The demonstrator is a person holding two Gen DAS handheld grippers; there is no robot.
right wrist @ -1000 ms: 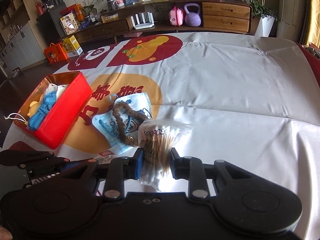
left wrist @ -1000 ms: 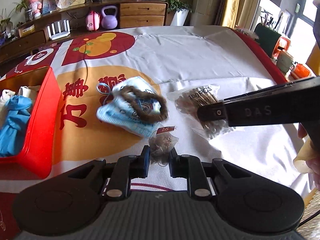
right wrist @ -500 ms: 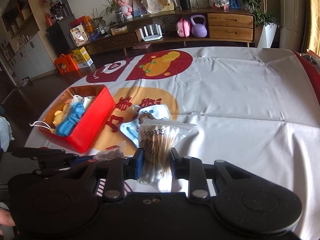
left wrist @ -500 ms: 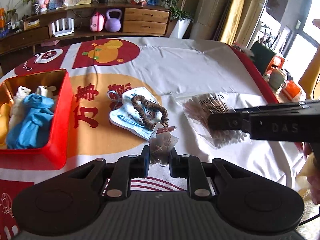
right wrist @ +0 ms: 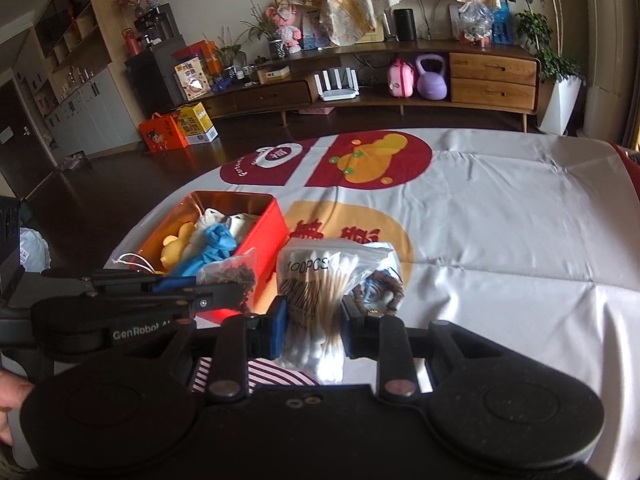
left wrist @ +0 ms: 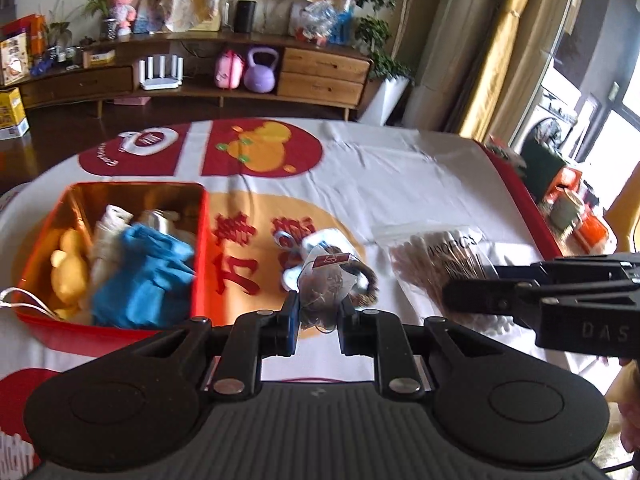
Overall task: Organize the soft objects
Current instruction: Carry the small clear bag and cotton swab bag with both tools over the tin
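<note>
My left gripper (left wrist: 318,322) is shut on a small clear pouch of brown bits with a red tag (left wrist: 326,284), held above the tablecloth. The pouch also shows in the right wrist view (right wrist: 230,272). My right gripper (right wrist: 312,330) is shut on a clear bag of cotton swabs (right wrist: 320,292), which also shows in the left wrist view (left wrist: 436,256). A red tin (left wrist: 202,240) at the left holds a blue cloth (left wrist: 148,276), a yellow soft toy (left wrist: 70,268) and white items. A blue face mask with a brown bead bracelet (right wrist: 378,290) lies on the cloth between the grippers.
The table has a white cloth with red and orange prints (right wrist: 500,216). A wooden sideboard (right wrist: 492,76) with a purple kettlebell stands beyond it. Orange items and a cup (left wrist: 572,208) sit past the table's right edge.
Both grippers have risen and pulled back with their loads. The red tin now sits fuller in both views, nearer the left gripper. The mask and bracelet stay on the cloth.
</note>
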